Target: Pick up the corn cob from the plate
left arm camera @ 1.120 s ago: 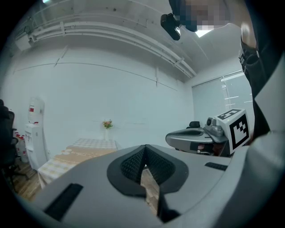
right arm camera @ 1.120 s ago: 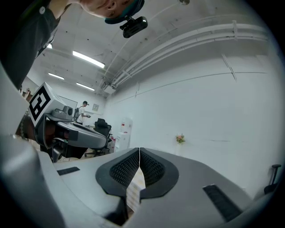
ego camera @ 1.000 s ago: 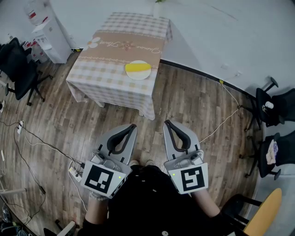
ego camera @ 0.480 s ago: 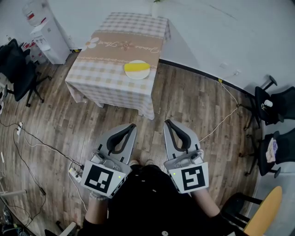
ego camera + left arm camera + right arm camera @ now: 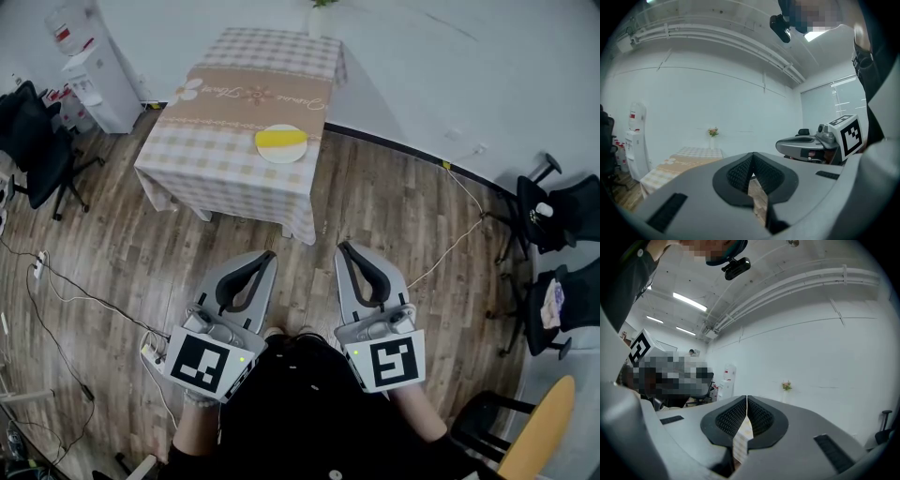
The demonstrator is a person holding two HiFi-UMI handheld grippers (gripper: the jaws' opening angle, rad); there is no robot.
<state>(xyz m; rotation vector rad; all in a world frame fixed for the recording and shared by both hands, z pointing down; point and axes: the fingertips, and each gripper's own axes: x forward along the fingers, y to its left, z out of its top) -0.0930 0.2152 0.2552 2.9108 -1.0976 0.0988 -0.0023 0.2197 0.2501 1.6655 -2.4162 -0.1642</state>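
A yellow corn cob (image 5: 280, 138) lies on a white plate (image 5: 281, 153) near the front edge of a table with a checked cloth (image 5: 225, 159), far ahead of me across the wooden floor. Both grippers are held close to my body, well short of the table. My left gripper (image 5: 271, 256) is shut with nothing in it; in the left gripper view its pads (image 5: 740, 172) meet, and the table (image 5: 675, 164) shows small at the left. My right gripper (image 5: 343, 248) is also shut and empty, and its pads (image 5: 759, 417) touch in the right gripper view.
A water dispenser (image 5: 94, 80) stands left of the table. Black office chairs are at the left (image 5: 37, 150) and at the right (image 5: 553, 216). Cables (image 5: 75, 292) trail over the floor. A flower vase (image 5: 712, 133) stands at the table's far end.
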